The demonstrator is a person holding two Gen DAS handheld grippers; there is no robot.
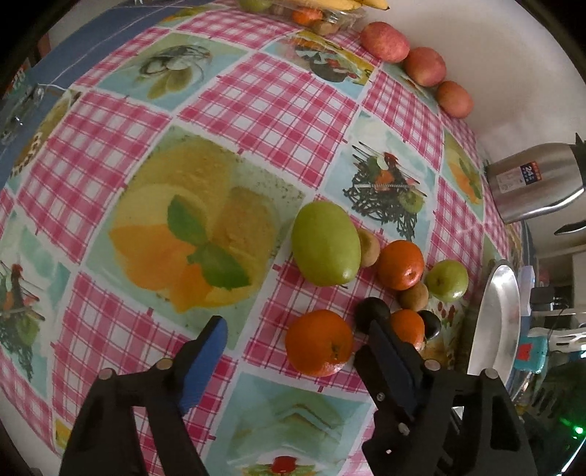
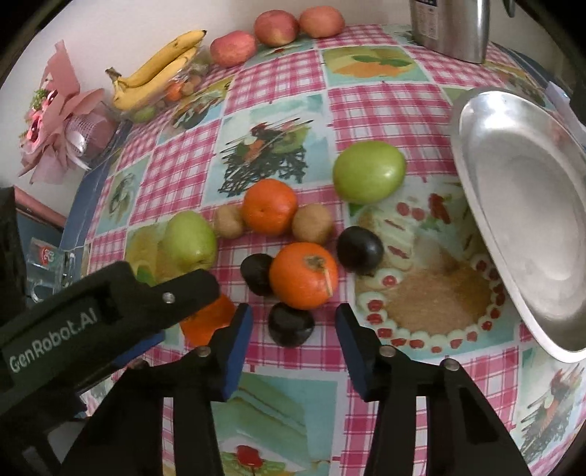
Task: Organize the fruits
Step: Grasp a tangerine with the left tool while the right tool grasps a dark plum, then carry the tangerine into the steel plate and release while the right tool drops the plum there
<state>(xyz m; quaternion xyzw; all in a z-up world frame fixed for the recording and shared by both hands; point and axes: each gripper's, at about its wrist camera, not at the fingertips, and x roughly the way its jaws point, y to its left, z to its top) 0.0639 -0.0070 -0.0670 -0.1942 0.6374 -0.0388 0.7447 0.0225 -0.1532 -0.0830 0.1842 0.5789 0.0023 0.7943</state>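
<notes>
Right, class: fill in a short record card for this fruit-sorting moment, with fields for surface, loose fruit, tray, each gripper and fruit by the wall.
surface: checked tablecloth
loose fruit: oranges, green fruit, dark plums, small brown fruit, clustered together
tray: metal tray, nothing in it
left gripper: open, beside an orange
right gripper: open, just short of a plum
by the wall: red apples, bananas

From the left wrist camera we look down close over the tablecloth point(image 1: 256, 95), facing the apples point(image 1: 384, 40) by the wall. From the right one we look likewise. Both share the orange point(image 1: 319, 342) point(image 2: 303, 275) and tray point(image 1: 498, 315) point(image 2: 476, 153).
</notes>
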